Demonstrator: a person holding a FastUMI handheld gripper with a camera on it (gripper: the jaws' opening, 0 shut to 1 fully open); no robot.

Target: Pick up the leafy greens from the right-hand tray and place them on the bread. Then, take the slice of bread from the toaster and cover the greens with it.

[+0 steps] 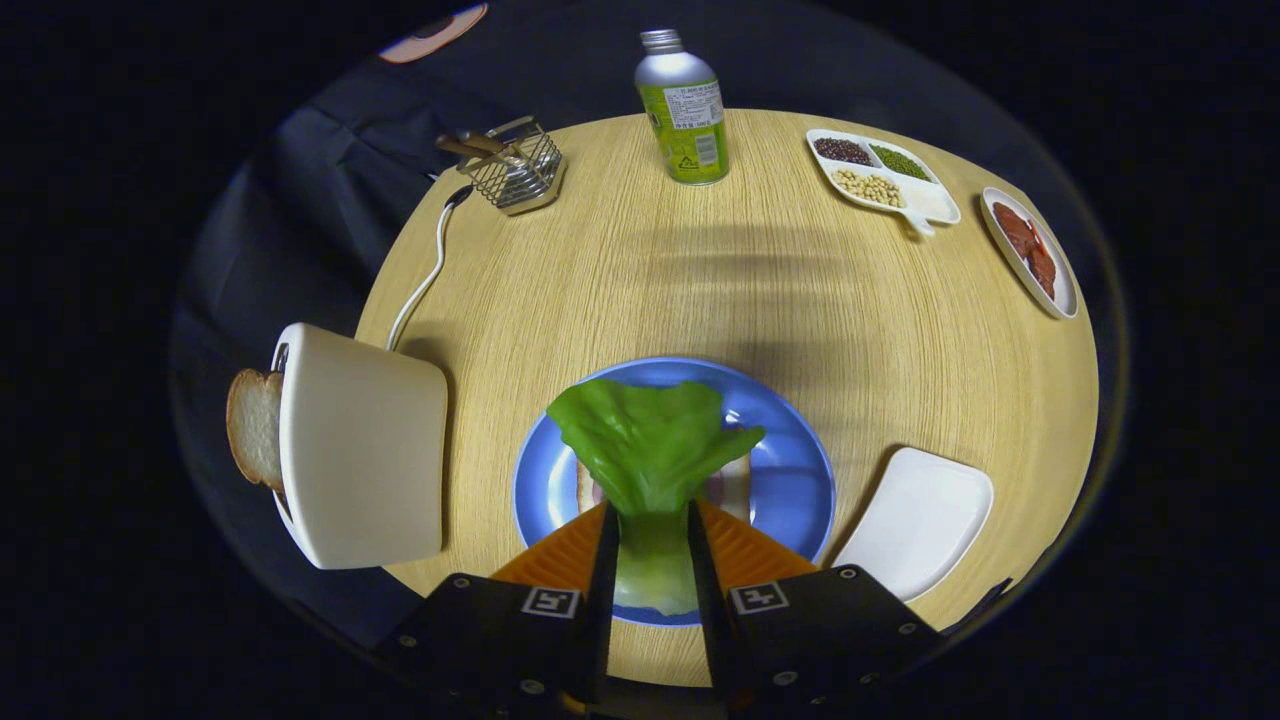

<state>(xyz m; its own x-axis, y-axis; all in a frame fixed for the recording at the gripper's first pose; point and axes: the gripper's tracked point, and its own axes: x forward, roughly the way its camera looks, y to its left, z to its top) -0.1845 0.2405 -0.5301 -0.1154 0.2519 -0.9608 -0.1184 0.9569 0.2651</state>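
- The claw [650,545] is clamped on the pale stalk of the bright green leafy greens [648,450], both fingers pressing its sides; the frilled leaf fans out just ahead of the fingertips.
- The leaf hangs over the round blue plate [790,470], where a slice of pale bread [735,485] lies beneath it, mostly hidden; whether the leaf already touches the bread is hard to tell from this angle.
- Step in hand, as I judge it: setting the greens on the bread. Lower until the leaf rests flat, centre it so little overhangs the crust, then part the fingers gently and draw straight back so the stalk is not dragged off.
- The empty white rectangular tray [915,520] sits on the light wooden worktop [700,290] just beside the plate, on the right.
- The cream-coloured toaster [360,450] stands to the left of the plate, a slice of toasted bread [255,425] poking from its slot; that one comes afterwards.
- Keep the sideways swing clear of the toaster's body.
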